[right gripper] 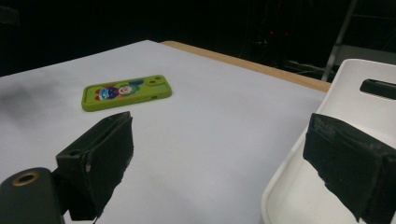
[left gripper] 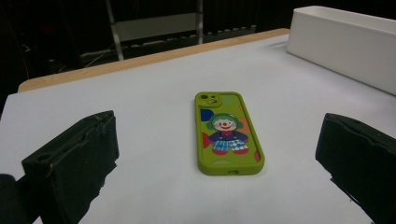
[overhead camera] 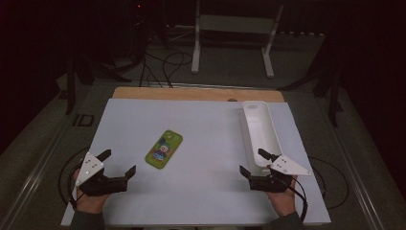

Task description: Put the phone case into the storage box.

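A green phone case (overhead camera: 164, 149) with a cartoon clown on its back lies flat on the white table sheet (overhead camera: 201, 139), left of centre. A long white tray (overhead camera: 261, 132) stands at the right, running front to back. My left gripper (overhead camera: 118, 162) hovers open near the front left; the green phone case (left gripper: 227, 133) lies a short way ahead of its wide jaws. My right gripper (overhead camera: 252, 162) is open at the front end of the tray, one jaw over the white tray (right gripper: 336, 140). The phone case (right gripper: 126, 92) lies off to its left.
The wooden table edge (overhead camera: 196, 93) shows beyond the sheet. A white metal stand (overhead camera: 234, 33) and cables (overhead camera: 163, 67) sit on the floor behind the table. The person's hands (overhead camera: 282, 199) hold the grippers at the front edge.
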A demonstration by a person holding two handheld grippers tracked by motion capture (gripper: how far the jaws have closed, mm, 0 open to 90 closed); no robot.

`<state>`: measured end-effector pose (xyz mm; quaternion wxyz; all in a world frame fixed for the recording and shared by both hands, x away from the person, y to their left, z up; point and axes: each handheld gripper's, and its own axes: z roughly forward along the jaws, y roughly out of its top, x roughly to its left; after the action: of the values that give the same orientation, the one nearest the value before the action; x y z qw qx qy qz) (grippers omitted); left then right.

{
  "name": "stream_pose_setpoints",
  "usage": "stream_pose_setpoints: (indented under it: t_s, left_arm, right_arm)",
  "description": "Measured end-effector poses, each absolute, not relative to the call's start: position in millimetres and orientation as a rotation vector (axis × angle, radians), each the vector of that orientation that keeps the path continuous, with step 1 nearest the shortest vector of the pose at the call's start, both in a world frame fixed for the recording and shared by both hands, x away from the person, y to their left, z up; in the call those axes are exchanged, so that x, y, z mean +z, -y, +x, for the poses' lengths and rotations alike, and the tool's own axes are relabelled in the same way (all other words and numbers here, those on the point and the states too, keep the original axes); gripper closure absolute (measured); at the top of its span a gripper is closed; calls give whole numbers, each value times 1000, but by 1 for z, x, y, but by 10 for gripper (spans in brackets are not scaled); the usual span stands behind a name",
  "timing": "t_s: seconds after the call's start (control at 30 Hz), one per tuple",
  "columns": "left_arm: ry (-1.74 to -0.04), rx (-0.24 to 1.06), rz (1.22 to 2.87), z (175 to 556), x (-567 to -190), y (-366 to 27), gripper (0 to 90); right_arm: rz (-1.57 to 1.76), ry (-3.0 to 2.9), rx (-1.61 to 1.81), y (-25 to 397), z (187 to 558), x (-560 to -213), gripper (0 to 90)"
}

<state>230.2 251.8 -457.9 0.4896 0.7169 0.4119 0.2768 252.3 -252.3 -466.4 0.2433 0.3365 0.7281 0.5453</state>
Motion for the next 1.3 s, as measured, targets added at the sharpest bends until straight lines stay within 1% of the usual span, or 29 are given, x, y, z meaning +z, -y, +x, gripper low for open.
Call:
stream_pose_setpoints:
  t_s: [0.47,0.97,1.1,1.3]
  left_arm:
    - [-1024,634,1785,240,-446,-246,0]
    - [-1051,580,1877,268,-439,-227,0]
    - [-1085,573,1917,277,-441,-221,0]
    - [-1087,544,1942,287,-444,-214,0]
  right_arm:
    - [917,-1988,1484,251,253,-465,84]
    - [916,-1987,1483,251,254,-465,84]
    - [916,-1992,1480,251,255,-465,84]
    - [919,-1989,1480,251,255,-465,84]
